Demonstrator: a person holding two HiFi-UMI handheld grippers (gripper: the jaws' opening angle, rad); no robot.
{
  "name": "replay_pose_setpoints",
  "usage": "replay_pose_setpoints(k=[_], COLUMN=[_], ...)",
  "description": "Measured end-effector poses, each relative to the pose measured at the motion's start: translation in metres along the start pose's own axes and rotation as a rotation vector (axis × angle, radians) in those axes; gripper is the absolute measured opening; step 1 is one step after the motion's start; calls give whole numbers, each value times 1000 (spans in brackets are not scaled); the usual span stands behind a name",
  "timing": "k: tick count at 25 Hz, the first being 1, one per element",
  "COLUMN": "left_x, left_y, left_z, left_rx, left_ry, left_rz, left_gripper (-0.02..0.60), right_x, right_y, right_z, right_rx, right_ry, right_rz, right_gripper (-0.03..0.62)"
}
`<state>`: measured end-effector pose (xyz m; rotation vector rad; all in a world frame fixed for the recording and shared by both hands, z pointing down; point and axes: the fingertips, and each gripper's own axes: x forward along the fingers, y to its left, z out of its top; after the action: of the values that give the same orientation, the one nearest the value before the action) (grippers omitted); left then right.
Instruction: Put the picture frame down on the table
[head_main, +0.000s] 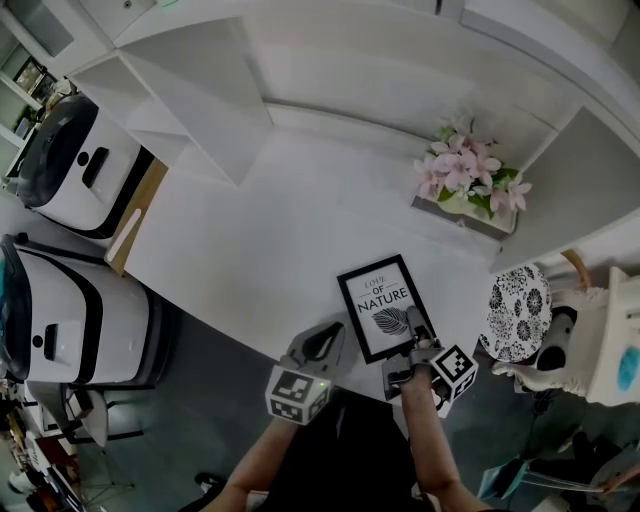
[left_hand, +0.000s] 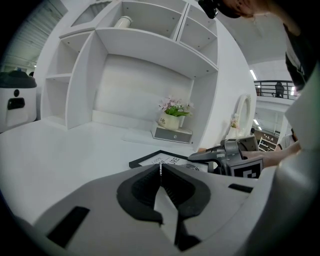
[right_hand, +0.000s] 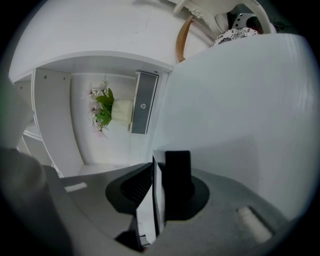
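At lower centre, the left gripper (left_hand: 160, 167) is held pressed together with nothing in it, just beside the frame. To its right, the right gripper (head_main: 416, 335) is seen pinching the lower right corner of the picture frame (head_main: 383, 303), which appears to lie face up on the worktop (head_main: 260, 230). The grip is best loosened fully before withdrawal, so that nothing is dragged over the near edge. The flowers (head_main: 468, 170) at upper right are well apart.

A black frame (head_main: 387, 307) with a leaf print lies flat on the white table (head_main: 270, 220), close to its near edge. The right gripper (head_main: 416, 330) has the frame's near right corner between its jaws. The left gripper (head_main: 325, 340) is just left of the frame, at the table's edge. Pink flowers (head_main: 468, 172) stand farther back.
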<state>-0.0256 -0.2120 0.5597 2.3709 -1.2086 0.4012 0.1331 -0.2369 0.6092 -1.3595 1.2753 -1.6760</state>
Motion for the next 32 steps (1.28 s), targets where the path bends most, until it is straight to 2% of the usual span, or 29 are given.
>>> replay_pose_setpoints(k=[7, 16, 23, 32], left_x=[-3, -6, -8, -6], left_y=[-1, -1, -2, -4], left_z=[4, 1, 6, 8], left_rx=[6, -4, 0, -3], left_ry=[-18, -13, -27, -30], left_rz=[-1, 7, 7, -3], left_gripper=[20, 20, 20, 20], right_x=[3, 9, 11, 10], right_y=[5, -4, -5, -8], right_z=[-5, -10, -9, -7], right_rx=[10, 54, 59, 40], right_ry=[27, 57, 64, 80], right_rz=[-9, -98, -130, -211], right_gripper=[207, 329, 334, 354])
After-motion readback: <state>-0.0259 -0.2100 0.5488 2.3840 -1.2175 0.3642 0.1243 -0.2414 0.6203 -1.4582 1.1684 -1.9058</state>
